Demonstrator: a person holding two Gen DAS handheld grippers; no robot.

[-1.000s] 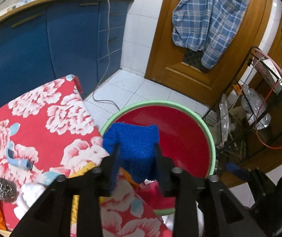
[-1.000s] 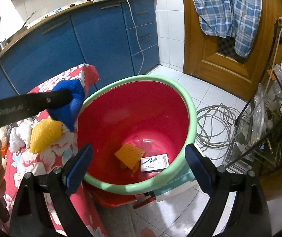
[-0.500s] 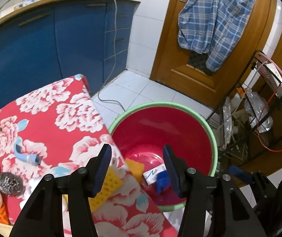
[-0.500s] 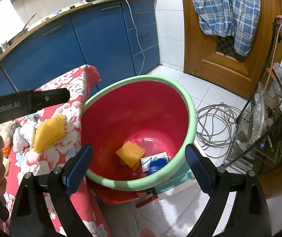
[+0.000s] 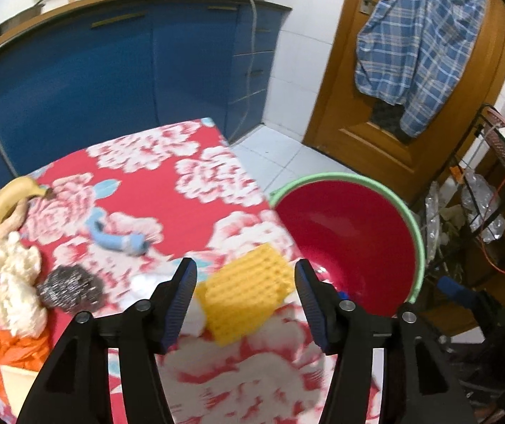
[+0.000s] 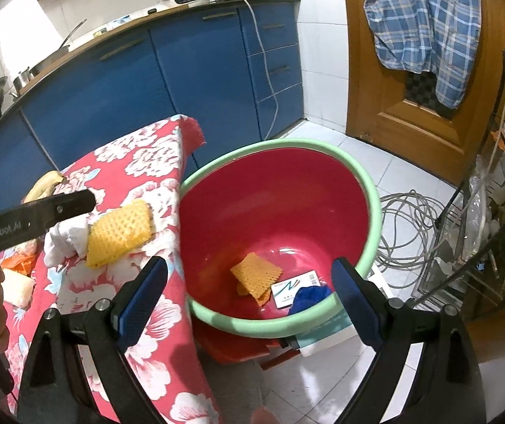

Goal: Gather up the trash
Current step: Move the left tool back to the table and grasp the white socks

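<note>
Yellow foam (image 5: pixel 249 291) btwn opening left gripper (image 5: pixel 245 293)

Bright indoor light; (fisheye-warped) slight blur

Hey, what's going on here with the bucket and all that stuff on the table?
A person with a gripper in each hand is clearing trash from the flowered table into the red bucket. A blue cloth, a card and an orange foam net already lie inside. The left gripper, empty with its fingers opening, is lined up on the yellow foam net. The right gripper hangs open over the bucket.
</note>
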